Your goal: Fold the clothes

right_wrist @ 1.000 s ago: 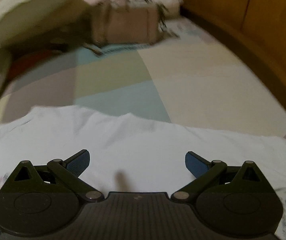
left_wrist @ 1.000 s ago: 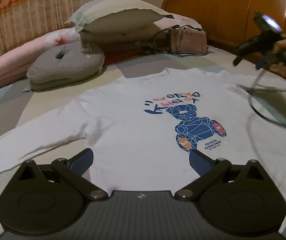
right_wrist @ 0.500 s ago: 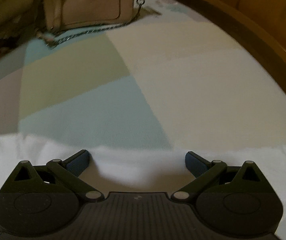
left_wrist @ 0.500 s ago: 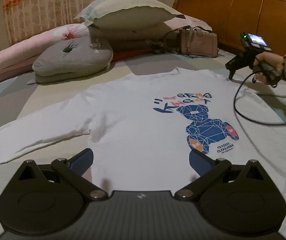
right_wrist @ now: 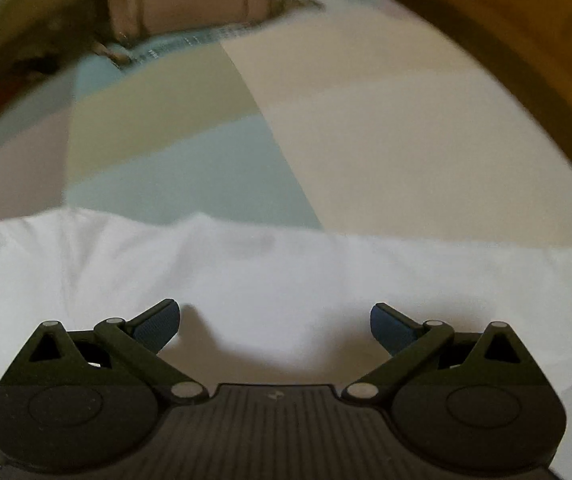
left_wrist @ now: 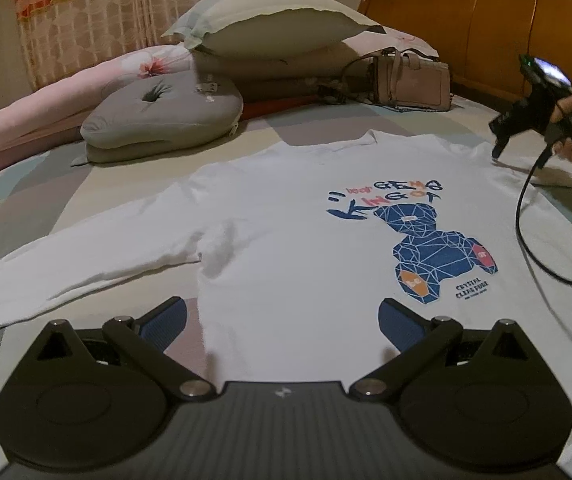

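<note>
A white long-sleeved shirt [left_wrist: 286,216] with a blue bear print lies flat, front up, on the bed, its sleeves spread to both sides. My left gripper [left_wrist: 282,320] is open just above the shirt's hem, nothing between its fingers. The right gripper [left_wrist: 502,148] shows in the left wrist view at the far right, held in a hand over the shirt's right shoulder. In the right wrist view the right gripper [right_wrist: 275,326] is open over the white shoulder and sleeve cloth [right_wrist: 286,272], holding nothing.
Behind the shirt sit a grey cushion [left_wrist: 162,116], stacked pillows [left_wrist: 270,24] and a beige handbag [left_wrist: 410,80]. The wooden headboard [left_wrist: 506,24] curves along the right. A black cable [left_wrist: 526,220] trails over the right sleeve. Patchwork bedsheet [right_wrist: 366,140] lies beyond the collar.
The right gripper has drawn back from the sheet beyond the shoulder, so more white cloth lies under it. The left gripper drifted slightly left and stayed open.
</note>
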`<act>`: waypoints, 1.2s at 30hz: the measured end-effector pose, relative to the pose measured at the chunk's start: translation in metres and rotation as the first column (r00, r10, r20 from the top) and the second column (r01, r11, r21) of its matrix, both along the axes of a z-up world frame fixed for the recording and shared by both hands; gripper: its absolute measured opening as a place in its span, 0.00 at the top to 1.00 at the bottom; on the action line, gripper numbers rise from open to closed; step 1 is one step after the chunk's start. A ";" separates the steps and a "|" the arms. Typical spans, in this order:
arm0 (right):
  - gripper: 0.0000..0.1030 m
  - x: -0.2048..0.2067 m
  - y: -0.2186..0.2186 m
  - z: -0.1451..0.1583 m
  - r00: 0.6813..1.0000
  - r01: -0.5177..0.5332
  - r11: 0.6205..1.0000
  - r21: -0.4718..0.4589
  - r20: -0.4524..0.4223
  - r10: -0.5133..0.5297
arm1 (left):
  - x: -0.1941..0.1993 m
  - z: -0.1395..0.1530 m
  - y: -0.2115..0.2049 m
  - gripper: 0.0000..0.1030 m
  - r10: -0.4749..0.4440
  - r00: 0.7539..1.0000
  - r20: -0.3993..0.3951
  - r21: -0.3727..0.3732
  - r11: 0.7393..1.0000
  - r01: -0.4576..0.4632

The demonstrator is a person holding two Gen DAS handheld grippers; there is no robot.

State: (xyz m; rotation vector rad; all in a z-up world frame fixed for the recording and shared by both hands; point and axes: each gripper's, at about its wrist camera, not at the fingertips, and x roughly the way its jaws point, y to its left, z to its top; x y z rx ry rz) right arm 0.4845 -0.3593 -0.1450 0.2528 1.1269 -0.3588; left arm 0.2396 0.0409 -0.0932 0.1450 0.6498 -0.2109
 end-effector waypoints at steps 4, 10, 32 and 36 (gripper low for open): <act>0.00 0.013 -0.008 -0.008 0.993 -0.024 0.995 -0.096 0.109 0.034 | 0.000 0.001 -0.001 0.01 -0.022 1.000 -0.012 -0.013 1.000 0.022; 0.00 -0.023 -0.034 0.028 0.960 -0.133 0.991 -0.027 0.244 0.136 | -0.005 0.006 -0.005 0.01 -0.034 0.999 -0.020 0.007 0.999 0.034; 0.00 -0.213 -0.138 0.024 0.918 -0.114 0.991 -0.064 0.374 0.130 | -0.015 0.003 -0.052 0.01 -0.095 0.991 -0.098 0.126 0.986 0.107; 0.00 -0.220 -0.156 0.031 0.859 -0.083 0.992 0.095 0.511 0.023 | -0.017 0.005 -0.062 0.01 -0.127 0.987 -0.094 0.129 0.982 0.139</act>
